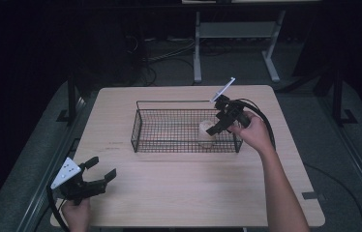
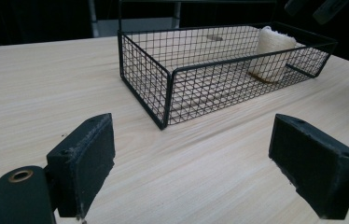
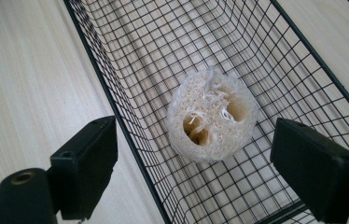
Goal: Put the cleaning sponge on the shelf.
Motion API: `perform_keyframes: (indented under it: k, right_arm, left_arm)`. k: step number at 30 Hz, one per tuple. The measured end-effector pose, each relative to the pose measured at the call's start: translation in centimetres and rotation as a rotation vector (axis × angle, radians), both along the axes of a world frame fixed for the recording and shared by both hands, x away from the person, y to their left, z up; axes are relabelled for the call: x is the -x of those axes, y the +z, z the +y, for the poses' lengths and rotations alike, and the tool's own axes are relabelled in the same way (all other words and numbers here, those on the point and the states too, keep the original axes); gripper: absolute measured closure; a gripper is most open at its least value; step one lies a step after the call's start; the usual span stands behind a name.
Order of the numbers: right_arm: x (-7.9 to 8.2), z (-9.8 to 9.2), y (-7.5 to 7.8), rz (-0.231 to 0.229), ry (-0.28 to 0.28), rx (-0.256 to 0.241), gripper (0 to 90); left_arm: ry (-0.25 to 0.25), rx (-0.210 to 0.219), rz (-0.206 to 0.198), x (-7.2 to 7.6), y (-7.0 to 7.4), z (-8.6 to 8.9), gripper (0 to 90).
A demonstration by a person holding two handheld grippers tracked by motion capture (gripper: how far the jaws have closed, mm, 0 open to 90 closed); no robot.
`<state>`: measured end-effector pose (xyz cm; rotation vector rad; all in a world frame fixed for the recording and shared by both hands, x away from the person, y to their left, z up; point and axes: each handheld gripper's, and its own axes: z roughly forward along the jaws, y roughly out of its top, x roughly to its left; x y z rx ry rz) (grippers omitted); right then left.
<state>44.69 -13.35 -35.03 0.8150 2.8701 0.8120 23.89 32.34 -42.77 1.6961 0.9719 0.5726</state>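
your right gripper (image 1: 220, 122) hangs with jaws spread wide and empty just above the loofah piece (image 3: 212, 121), which stands inside the wire basket (image 1: 169, 103) at its right end. your left gripper (image 1: 99, 170), also wide apart and empty, rests near the table (image 1: 193, 188) front-left corner, well apart from the basket.

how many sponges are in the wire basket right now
1. A single loofah sponge stands on end inside the wire basket, near its right end, just below the open right gripper. Nothing else lies in the basket, and its mesh hides little.
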Motion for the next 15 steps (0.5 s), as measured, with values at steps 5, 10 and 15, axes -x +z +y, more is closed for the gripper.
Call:
perform_keyframes:
  k: [5,10,15]
  right_arm:
    - [0.6,-0.1,0.2,-0.007,0.008,-0.004,14.4]
    - [1.1,-0.3,0.2,-0.015,0.007,-0.017,14.4]
    - [1.5,-0.5,0.1,-0.012,0.012,-0.017,14.4]
  left_arm:
    - [0.003,0.003,-0.001,0.0,0.0,0.1,13.8]
    - [-0.002,-0.005,0.001,0.0,0.0,-0.1,13.8]
    - [-0.001,-0.011,-0.001,-0.1,0.0,-0.2,13.8]
